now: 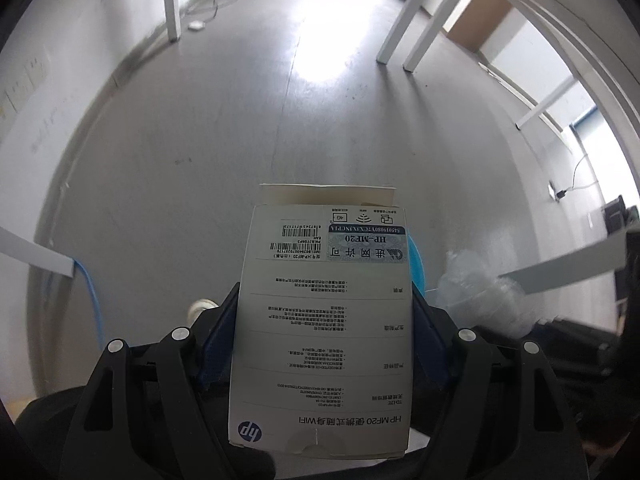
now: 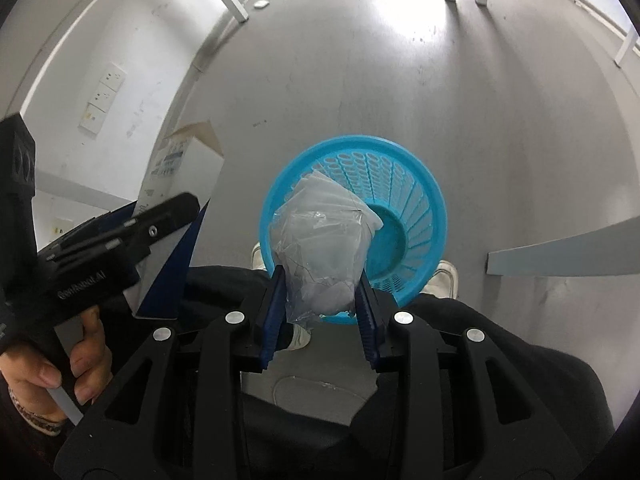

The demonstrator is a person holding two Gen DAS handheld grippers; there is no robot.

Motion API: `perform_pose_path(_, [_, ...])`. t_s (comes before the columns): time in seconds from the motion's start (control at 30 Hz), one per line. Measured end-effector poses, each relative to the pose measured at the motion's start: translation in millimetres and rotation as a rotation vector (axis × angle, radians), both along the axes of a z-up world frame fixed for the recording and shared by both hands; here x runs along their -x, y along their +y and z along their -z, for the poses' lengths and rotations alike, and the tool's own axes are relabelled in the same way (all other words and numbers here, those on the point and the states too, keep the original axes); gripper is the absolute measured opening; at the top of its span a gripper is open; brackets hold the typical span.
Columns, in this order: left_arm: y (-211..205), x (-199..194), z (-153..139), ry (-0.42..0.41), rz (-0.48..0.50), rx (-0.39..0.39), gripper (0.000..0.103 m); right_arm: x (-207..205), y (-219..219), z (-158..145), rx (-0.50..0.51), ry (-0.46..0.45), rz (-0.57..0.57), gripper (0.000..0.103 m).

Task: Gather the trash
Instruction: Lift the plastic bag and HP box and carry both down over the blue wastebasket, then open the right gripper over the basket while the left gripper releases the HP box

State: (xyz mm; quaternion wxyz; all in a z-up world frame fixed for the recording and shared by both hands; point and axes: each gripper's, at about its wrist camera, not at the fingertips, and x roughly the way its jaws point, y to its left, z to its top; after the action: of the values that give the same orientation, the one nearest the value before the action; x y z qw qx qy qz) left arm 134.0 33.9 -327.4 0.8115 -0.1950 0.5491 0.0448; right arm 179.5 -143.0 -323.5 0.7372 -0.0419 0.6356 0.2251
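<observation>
Blue plastic, perforated all round, marks the goal: a round wastebasket (image 2: pixel 384 216) stands on the grey floor (image 2: pixel 400 92) right at the person's feet, a white shoe (image 2: pixel 446 276) showing just past its rim; the right tool (image 2: pixel 320 300) hangs directly above its mouth, blue pads pressed against both sides of a crumpled clear plastic wrapper (image 2: pixel 320 248), so that a simple release should let the wrapper fall straight in; holding it high and centred looks deliberate, since light film drifts as it drops. The left tool (image 1: pixel 326 328) clamps a white HP box (image 1: pixel 324 320) from the sides, long axis pointing away from the camera, its far flap (image 1: pixel 328 194) sticking up open; in the right wrist view the same box shows beside and to the left of the basket, not over it, apparently waiting its turn. Both pieces of trash are thus off the floor and gripped; neither is yet in the basket. My reading is that the wrapper goes first, then the box must swing across; its stiff length could catch the rim or tip the light basket if dropped off-centre.
</observation>
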Motion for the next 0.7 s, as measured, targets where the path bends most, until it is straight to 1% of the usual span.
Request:
perform_pose_path(0.07, [-1.7, -5.9, 4.5, 0.006, -0.013, -0.003, 0.075, -5.8, 2.9, 11.8, 0.012, 0.012, 0.000, 0.033])
perform_pose_path(0.2, [-7.7, -14.2, 9.2, 0.013, 0.006, 0.001, 0.075, -15.0, 4.1, 25.5, 0.018, 0.039, 0.023, 0.034])
perform_pose_path(0.3, [-5.6, -19.8, 6.8, -0.008, 0.006, -0.034, 0.075, -15.4, 8.9, 31.1, 0.024, 0.051, 0.027, 0.035])
perform_pose_path(0.47, [2.3, -19.6, 11.9, -0.013, -0.006, 0.029, 0.076, -19.0, 7.8, 34.8, 0.017, 0.048, 0.037, 0.050])
perform_pose_path(0.5, [2.9, -20.3, 13.3, -0.016, -0.015, 0.048, 0.078, -20.0, 8.4, 36.4, 0.016, 0.050, 0.040, 0.054])
perform_pose_path(0.53, [4.5, -20.5, 13.1, -0.024, -0.022, 0.078, 0.083, -19.8, 8.7, 36.5, 0.017, 0.047, 0.042, 0.063])
perform_pose_path(0.57, [6.1, -22.1, 13.9, -0.034, -0.025, 0.092, 0.094, -18.9, 8.9, 35.4, 0.014, 0.043, 0.042, 0.067])
perform_pose_path(0.6, [7.1, -21.1, 11.9, -0.053, -0.030, 0.103, 0.097, -18.5, 9.6, 34.6, 0.011, 0.040, 0.039, 0.068])
perform_pose_path(0.7, [6.0, -20.2, 14.5, -0.060, -0.022, 0.104, 0.097, -16.6, 11.5, 33.2, 0.016, 0.038, 0.031, 0.070])
